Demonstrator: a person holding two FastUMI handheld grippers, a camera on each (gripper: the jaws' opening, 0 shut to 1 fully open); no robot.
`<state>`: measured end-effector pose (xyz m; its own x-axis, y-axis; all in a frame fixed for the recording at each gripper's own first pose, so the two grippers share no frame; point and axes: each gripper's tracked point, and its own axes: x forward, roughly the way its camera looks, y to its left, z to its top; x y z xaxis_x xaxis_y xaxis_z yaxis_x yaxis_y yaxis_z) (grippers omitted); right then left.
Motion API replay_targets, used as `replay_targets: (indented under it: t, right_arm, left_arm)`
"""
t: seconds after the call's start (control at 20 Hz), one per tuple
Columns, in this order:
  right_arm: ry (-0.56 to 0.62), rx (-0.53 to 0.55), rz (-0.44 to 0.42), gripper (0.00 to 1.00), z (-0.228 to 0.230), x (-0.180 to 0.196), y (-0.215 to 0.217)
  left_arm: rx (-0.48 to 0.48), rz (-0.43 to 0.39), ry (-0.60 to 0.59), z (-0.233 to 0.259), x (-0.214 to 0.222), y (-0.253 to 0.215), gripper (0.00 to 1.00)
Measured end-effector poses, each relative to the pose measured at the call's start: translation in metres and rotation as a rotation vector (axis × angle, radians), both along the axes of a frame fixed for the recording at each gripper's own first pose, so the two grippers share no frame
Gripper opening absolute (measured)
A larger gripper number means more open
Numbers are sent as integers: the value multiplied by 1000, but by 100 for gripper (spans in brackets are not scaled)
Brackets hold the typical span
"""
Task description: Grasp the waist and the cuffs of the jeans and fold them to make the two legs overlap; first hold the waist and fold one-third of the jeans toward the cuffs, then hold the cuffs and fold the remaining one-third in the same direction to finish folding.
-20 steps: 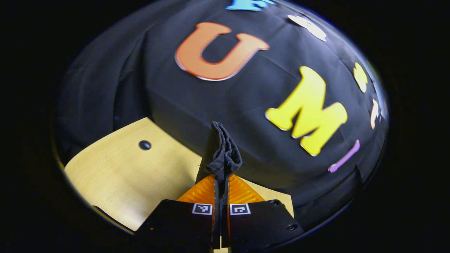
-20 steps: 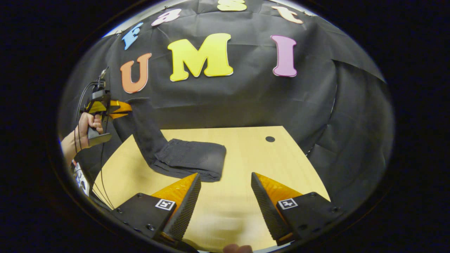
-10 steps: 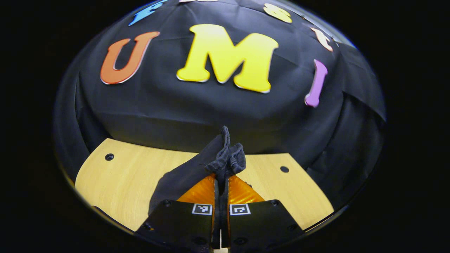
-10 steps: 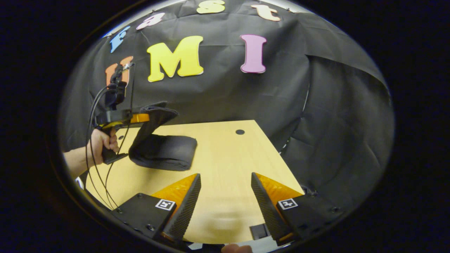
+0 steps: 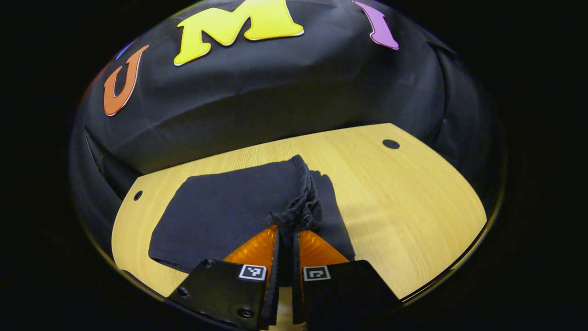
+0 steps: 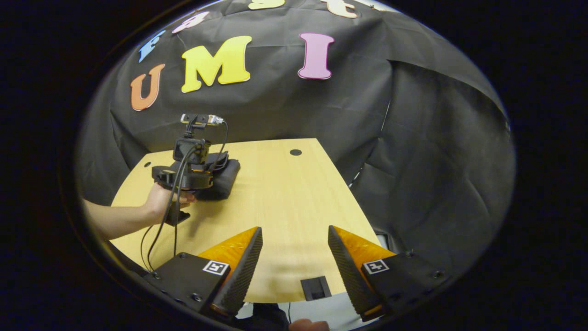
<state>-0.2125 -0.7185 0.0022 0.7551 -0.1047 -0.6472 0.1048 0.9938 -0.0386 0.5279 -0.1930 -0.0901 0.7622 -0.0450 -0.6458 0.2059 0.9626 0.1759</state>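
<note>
Since a second ago the left claw [image 5: 285,230] has come down from mid-air to just over the worktop [image 5: 404,197], bringing the bunched cuffs [image 5: 301,209] with it, so the jeans [image 5: 229,211] that were hanging in a steep slope are now lying as a flat dark bundle. The right claw [image 6: 294,248] has been drawing back toward the near edge, and the jeans are sitting farther from it than before.

The worktop is a pale wood-grain surface, showing one small dark hole near its far right corner [image 5: 391,144] and another near its far left corner [image 5: 138,195]. Black cloth [image 5: 275,92] is hanging as the wall behind it and wrapping round both sides.

In the left gripper view the left claw's fingers are pressing together on the cuffs, a crumpled tuft of dark fabric sticking out just beyond the tips, over the right part of the folded jeans. In the right gripper view a hand [image 6: 163,200] is holding that gripper's handle, cables are trailing down from it toward the near edge, and the gripper body is hiding much of the jeans, which are lying on the far left part of the worktop.

The right claw's fingers are standing well apart with nothing between them, above bare wood. A small dark block [image 6: 315,288] is sitting at the near edge, between them.
</note>
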Motion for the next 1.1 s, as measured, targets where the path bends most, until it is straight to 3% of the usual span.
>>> replay_targets:
  t: [0.2, 0.3, 0.35, 0.45, 0.55, 0.75, 0.8, 0.85, 0.95, 1.0, 1.05, 1.1]
  right_arm:
    - [-1, 43, 27, 87, -1, 2, 7]
    - [-18, 55, 45, 88, 2, 6, 12]
    - [-23, 55, 51, 88, 3, 7, 12]
    - [-30, 57, 60, 90, 4, 9, 13]
    - [-33, 68, 70, 90, 4, 12, 15]
    - [-93, 89, 129, 90, 24, 41, 38]
    - [-127, 87, 147, 87, 36, 52, 48]
    - [-172, 88, 166, 88, 53, 63, 59]
    - [-268, 89, 192, 92, 94, 86, 88]
    - [-319, 96, 212, 89, 115, 95, 108]
    - [-373, 104, 230, 93, 137, 102, 126]
    - [-426, 114, 247, 90, 160, 108, 144]
  left_arm:
    - [113, -53, 59, -5, -11, 1, 20]
    - [177, -42, 30, -1, -8, 9, 55]
    - [183, -34, 14, 2, -7, 11, 65]
    - [166, -11, -20, 14, -9, 11, 67]
    - [84, 3, -68, 44, -14, 7, 68]
    - [-292, -5, -190, 153, -39, -21, 68]
    - [-348, -4, -232, 186, -46, -17, 76]
    - [-388, 0, -272, 218, -49, -10, 69]
    - [-456, -5, -339, 277, -59, 4, 69]
    - [-480, -1, -376, 304, -66, 15, 70]
    - [-487, 16, -422, 333, -73, 32, 72]
    - [-487, 29, -466, 355, -82, 48, 74]
